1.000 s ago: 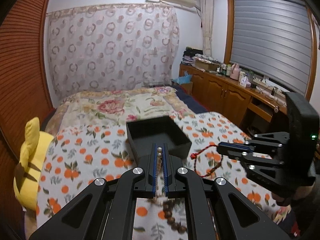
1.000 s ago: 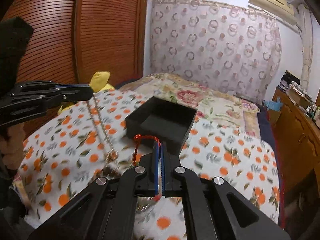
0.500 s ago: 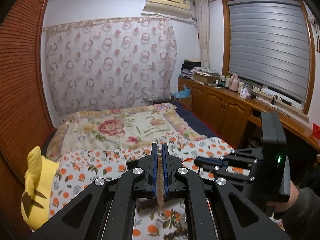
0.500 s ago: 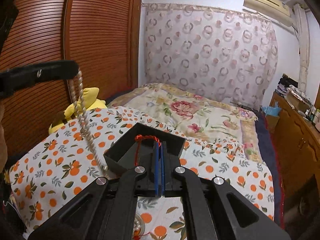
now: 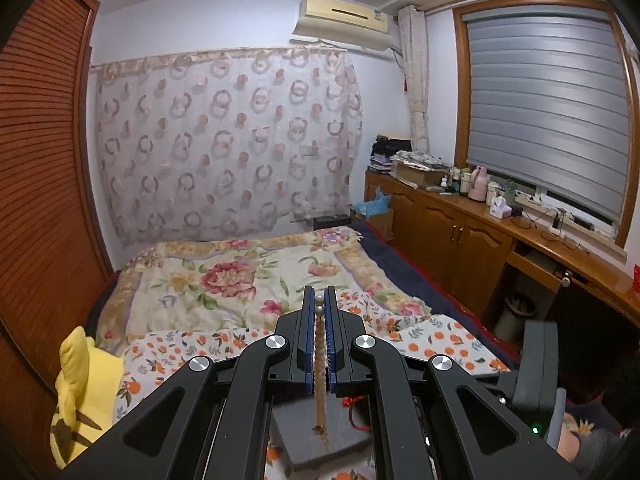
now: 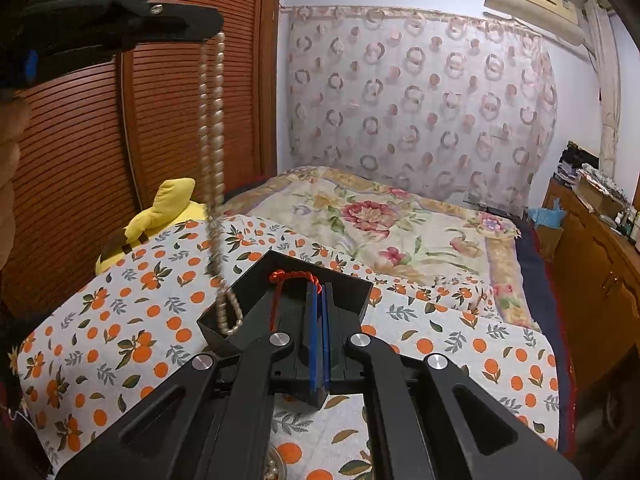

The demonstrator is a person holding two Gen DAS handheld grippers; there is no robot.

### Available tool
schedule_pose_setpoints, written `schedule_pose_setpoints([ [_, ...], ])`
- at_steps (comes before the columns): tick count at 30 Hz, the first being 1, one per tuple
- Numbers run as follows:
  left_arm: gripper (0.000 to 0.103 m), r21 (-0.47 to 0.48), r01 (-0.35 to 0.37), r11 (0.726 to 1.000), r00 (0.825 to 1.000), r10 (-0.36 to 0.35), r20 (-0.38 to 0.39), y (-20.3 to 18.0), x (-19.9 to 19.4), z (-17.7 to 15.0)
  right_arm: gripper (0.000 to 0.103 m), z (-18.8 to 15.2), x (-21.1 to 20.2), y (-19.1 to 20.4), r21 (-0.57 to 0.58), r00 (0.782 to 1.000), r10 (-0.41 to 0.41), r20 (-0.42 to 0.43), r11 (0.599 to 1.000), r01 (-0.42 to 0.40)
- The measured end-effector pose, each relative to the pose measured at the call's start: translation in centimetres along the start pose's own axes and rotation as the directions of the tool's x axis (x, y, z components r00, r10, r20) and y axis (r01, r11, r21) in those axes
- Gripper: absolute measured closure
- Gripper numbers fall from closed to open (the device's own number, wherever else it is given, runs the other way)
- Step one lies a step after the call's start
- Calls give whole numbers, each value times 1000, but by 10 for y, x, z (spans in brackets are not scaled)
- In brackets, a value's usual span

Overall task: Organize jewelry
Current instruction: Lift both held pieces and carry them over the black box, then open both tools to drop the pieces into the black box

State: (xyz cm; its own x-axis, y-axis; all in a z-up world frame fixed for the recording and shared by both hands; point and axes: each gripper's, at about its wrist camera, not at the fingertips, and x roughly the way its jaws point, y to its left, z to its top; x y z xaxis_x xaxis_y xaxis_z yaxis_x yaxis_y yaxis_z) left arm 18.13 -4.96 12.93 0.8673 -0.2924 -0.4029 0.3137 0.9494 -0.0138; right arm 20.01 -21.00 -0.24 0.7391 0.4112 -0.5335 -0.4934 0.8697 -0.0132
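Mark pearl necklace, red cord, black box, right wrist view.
pearl necklace [image 6: 212,132], right wrist view, mid hanging double strand.
red cord [image 6: 294,276], right wrist view, knotted loop above the fingers.
black box [image 6: 344,284], right wrist view, far inner wall.

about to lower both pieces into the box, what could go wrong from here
The pearl necklace hangs long from the left gripper, its bottom loop near the black box's left wall, so it could snag the rim or spill onto the orange-print sheet. The red cord in the right gripper sits close by; the two might tangle.
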Motion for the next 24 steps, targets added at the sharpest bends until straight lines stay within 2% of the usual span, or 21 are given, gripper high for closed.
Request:
schedule_pose_setpoints([
  [4, 99, -9, -6, 1000, 999, 6, -40, 4, 20, -8, 100, -1, 13, 0, 14, 1000, 7, -13, 1000, -7],
  [14, 97, -65, -6, 998, 975, -9, -224, 27, 70, -85, 98, -24, 56, 1, 50, 992, 47, -119, 998, -41],
  [16, 86, -64, -2, 998, 973, -13, -231, 27, 68, -96, 90, -28, 58, 3, 47, 991, 49, -126, 998, -43],
  [17, 83, -60, -1, 998, 973, -13, -232, 26, 67, -98, 80, -29, 57, 3, 50, 991, 52, -127, 998, -46],
  [19, 69, -57, 1, 998, 973, -14, -230, 24, 61, -105, 66, -29, 53, 3, 54, 992, 55, -117, 997, -49],
  [23, 61, -56, 6, 998, 974, -19, -227, 20, 43, -122, 65, -33, 30, 2, 60, 995, 58, -82, 997, -54],
  [24, 50, -56, 6, 998, 974, -18, -226, 20, 38, -127, 65, -34, 24, 2, 58, 995, 65, -76, 996, -60],
])
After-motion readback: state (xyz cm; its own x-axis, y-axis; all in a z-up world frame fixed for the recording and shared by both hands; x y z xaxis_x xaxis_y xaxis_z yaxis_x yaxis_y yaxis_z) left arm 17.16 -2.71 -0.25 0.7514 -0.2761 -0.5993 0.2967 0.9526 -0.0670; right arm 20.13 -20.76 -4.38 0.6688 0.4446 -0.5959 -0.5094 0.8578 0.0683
